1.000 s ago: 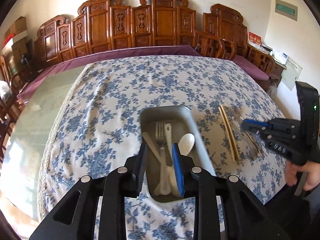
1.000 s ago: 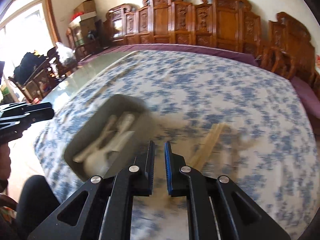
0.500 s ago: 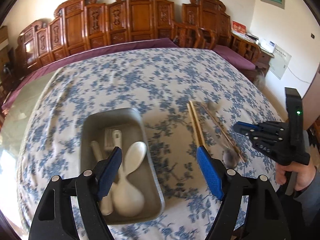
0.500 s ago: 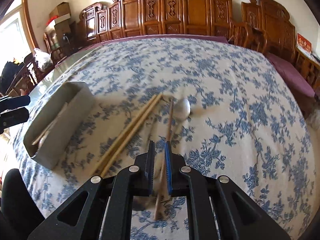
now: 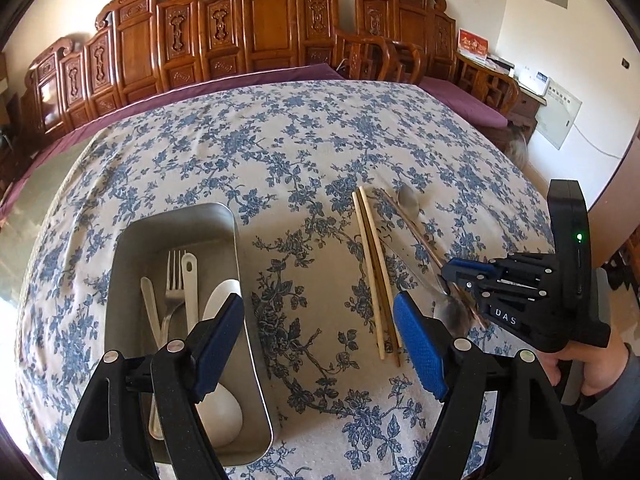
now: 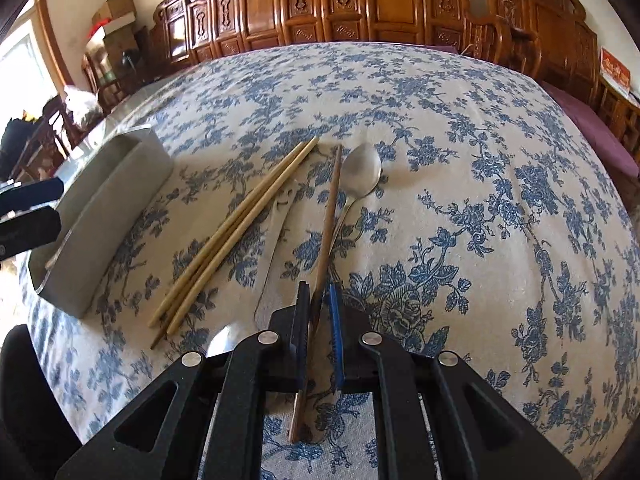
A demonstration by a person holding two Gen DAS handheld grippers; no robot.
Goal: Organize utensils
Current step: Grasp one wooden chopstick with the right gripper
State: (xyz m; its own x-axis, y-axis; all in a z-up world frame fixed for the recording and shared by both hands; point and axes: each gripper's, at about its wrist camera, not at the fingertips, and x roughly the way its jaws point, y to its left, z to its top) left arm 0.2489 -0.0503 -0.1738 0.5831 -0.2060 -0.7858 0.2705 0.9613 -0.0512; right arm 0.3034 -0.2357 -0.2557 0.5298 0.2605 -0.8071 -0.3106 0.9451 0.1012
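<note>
- While the right gripper (image 6: 319,312) sits low over the blue-flowered cloth (image 6: 460,128) on the bench, its fingers (image 6: 335,320) are nearly together, clamped on a dark wooden chopstick (image 6: 330,216) that passes between them.
- That dark chopstick runs from under the gripper away toward the far side of the bench, just left of a metal spoon (image 6: 362,174) whose bowl lies at the far end.
- Left of the spoon lie pale chopsticks (image 6: 240,228) in a tight bundle, angled with their far tips toward the spoon's bowl and their near ends fanning slightly.
- Between the pale chopsticks and the dark one lies a flat pale utensil (image 6: 276,236) that blends into the cloth; what kind it is I cannot tell.
- A grey metal tray (image 5: 132,248) stands well left of the spoon and apart from the pale chopsticks (image 5: 374,264).
- Inside the tray are a metal fork (image 5: 173,280), a white slotted-handle utensil (image 5: 189,280), a white ladle-like spoon (image 5: 222,408) and another pale handle (image 5: 150,304), all lying lengthwise.
- The left gripper (image 5: 318,336) hovers above the gap between tray and pale chopsticks, its blue-padded fingers (image 5: 420,344) wide apart and gripping nothing.
- From the left wrist view the right gripper (image 5: 452,272) shows to the right of the pale chopsticks, held by a hand (image 5: 596,368) at the bench's edge.
- Carved wooden chairs (image 5: 264,28) line the wall beyond the bench.
</note>
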